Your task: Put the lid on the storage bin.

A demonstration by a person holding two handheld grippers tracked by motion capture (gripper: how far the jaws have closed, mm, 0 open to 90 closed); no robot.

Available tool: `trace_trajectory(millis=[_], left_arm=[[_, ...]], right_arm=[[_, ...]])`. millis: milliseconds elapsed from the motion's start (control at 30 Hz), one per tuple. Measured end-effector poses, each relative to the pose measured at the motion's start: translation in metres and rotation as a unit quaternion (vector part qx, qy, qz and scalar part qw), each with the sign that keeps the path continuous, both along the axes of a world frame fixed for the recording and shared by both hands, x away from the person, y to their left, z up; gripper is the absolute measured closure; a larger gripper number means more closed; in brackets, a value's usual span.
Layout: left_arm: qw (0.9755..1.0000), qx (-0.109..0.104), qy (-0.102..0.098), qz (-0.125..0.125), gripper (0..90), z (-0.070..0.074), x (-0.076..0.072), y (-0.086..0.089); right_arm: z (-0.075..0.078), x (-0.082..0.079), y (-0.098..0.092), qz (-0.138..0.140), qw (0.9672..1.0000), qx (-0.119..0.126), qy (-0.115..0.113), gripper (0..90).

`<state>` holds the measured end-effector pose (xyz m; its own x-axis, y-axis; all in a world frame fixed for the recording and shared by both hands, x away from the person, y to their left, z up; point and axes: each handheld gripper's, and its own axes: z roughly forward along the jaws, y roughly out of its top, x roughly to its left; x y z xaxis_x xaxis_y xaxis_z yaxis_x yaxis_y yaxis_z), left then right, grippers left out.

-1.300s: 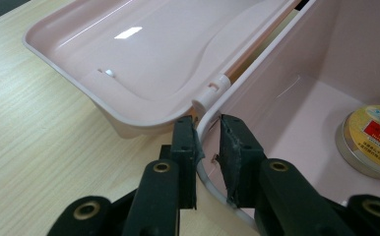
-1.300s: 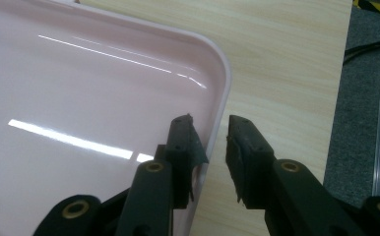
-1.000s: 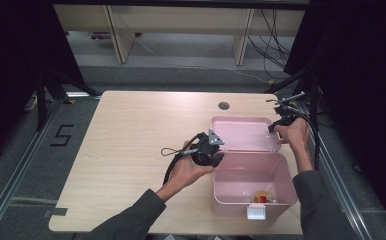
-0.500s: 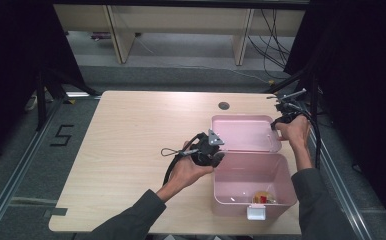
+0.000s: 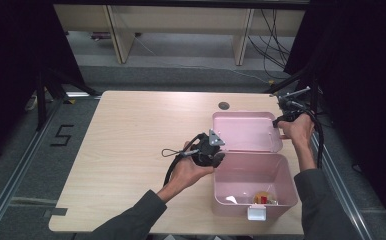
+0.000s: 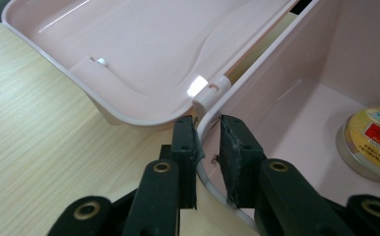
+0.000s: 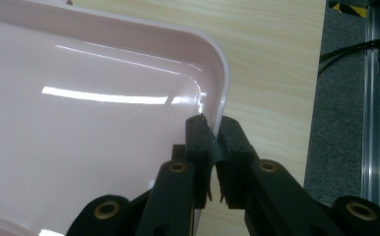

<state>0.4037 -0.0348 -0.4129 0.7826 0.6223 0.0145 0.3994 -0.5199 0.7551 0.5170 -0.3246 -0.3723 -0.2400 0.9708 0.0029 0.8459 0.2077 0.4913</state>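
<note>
A pink plastic box (image 5: pixel 229 206) stands open at the table's right front, its lid (image 5: pixel 246 132) laid back flat behind it. My left gripper (image 5: pixel 218 159) is shut on the box's left wall by the hinge; in the left gripper view the pads (image 6: pixel 227 142) pinch the rim (image 6: pixel 204 127) of the box, with the lid (image 6: pixel 143 49) beyond. My right gripper (image 5: pixel 280 120) is shut on the lid's right edge; in the right gripper view it (image 7: pixel 213 129) clamps the rim of the lid (image 7: pixel 89 123) near a corner. A round yellow tin (image 6: pixel 372 142) lies in the box.
The box has a white latch (image 5: pixel 256 212) on its front wall. A dark round hole (image 5: pixel 223 105) sits in the tabletop behind the lid. The table's right edge and a metal rail (image 7: pixel 372 98) run close beside my right gripper. Light wood tabletop (image 5: pixel 131 130) stretches to the left.
</note>
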Motion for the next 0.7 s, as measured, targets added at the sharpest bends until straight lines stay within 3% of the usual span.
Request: trace_trajectory(millis=[133,167,200,267,300,367,500,533,567,700], left_arm=[[1.0000,0.000,0.000,0.001,76.5,0.000,0.000,0.000],[1.0000,-0.001,0.001,0.001,76.5,0.000,-0.001,0.000],[1.0000,-0.003,0.001,0.001,76.5,0.000,0.000,0.000],[1.0000,-0.003,0.000,0.003,76.4,0.000,-0.001,-0.001],[1.0000,-0.003,0.000,0.003,76.4,0.000,-0.001,-0.001],[1.0000,-0.003,0.000,0.003,76.4,0.000,-0.001,-0.001],[1.0000,-0.007,0.001,0.003,76.4,-0.001,-0.002,-0.002],[1.0000,-0.004,0.000,0.002,76.4,-0.001,-0.002,-0.002],[1.0000,-0.001,-0.001,0.003,76.4,-0.001,-0.001,-0.002],[1.0000,-0.002,-0.001,0.004,76.4,-0.001,-0.001,-0.002]], right_arm=[[0.003,-0.002,0.000,-0.003,1.0000,-0.004,-0.003,84.9],[0.004,-0.003,0.002,-0.011,0.9999,0.004,0.002,84.9],[0.006,-0.003,-0.001,0.001,0.9999,-0.005,-0.009,84.9],[0.007,-0.004,-0.001,0.000,1.0000,-0.003,-0.006,84.9],[0.010,-0.005,-0.002,0.006,0.9998,-0.005,-0.018,84.9],[0.012,-0.007,0.001,-0.010,0.9999,0.008,-0.004,85.0],[0.019,-0.011,-0.005,0.012,0.9994,0.000,-0.034,85.0],[0.023,-0.013,-0.005,0.003,0.9996,0.007,-0.026,85.1],[0.026,-0.015,-0.005,0.004,0.9993,0.016,-0.032,85.2],[0.030,-0.018,-0.005,0.001,0.9991,0.016,-0.039,85.3]])
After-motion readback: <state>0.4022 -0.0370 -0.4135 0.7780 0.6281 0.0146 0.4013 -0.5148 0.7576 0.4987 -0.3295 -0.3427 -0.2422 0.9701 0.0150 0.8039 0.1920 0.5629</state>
